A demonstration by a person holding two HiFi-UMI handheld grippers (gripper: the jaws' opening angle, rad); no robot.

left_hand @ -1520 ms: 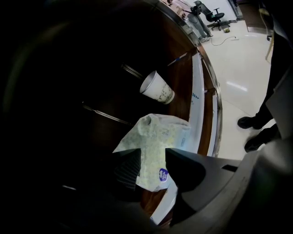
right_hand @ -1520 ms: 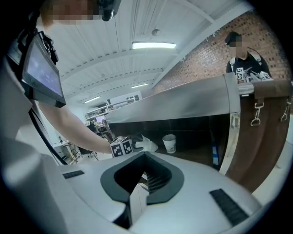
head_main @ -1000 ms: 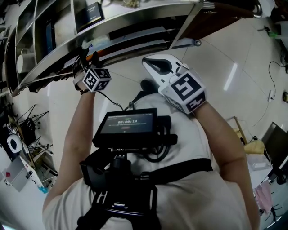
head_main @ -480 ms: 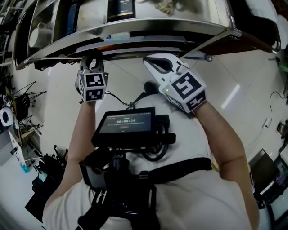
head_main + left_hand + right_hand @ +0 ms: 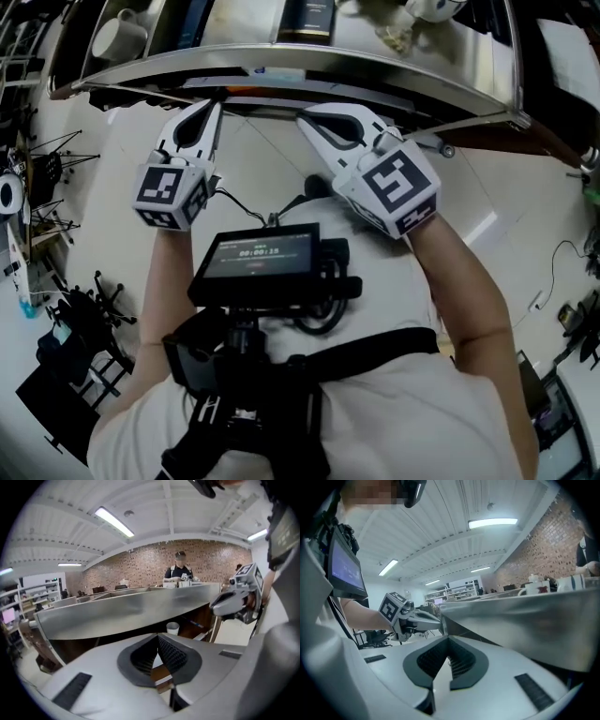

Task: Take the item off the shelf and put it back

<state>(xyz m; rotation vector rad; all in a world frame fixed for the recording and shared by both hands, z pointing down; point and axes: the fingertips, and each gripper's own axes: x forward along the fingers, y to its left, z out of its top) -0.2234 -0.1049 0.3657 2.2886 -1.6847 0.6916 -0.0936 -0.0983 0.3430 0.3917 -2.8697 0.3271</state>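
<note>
Both grippers have climbed since the earlier frame, and your left gripper [image 5: 212, 105] has rolled as it rose, so its marker cube [image 5: 171, 192] now faces up toward your head. Its jaws have just been closing and now stand together with nothing between them, as the left gripper view confirms. Your right gripper [image 5: 316, 120] is likewise closed and empty, its pads [image 5: 457, 660] meeting at the tip. Both tips sit close beneath the front lip of the metal shelf [image 5: 328, 64]; whether either touches it cannot be told. This posture reads as an approach: closed jaws make a slim profile for clearing the lip, and you would have to open one pair before any grasp. Nothing has been taken yet. On the shelf top, a dark box [image 5: 307, 17] stands upright above the gap between the two tips and is judged the likeliest item. A white mug [image 5: 117, 37] rests well apart from it toward the left.
</note>
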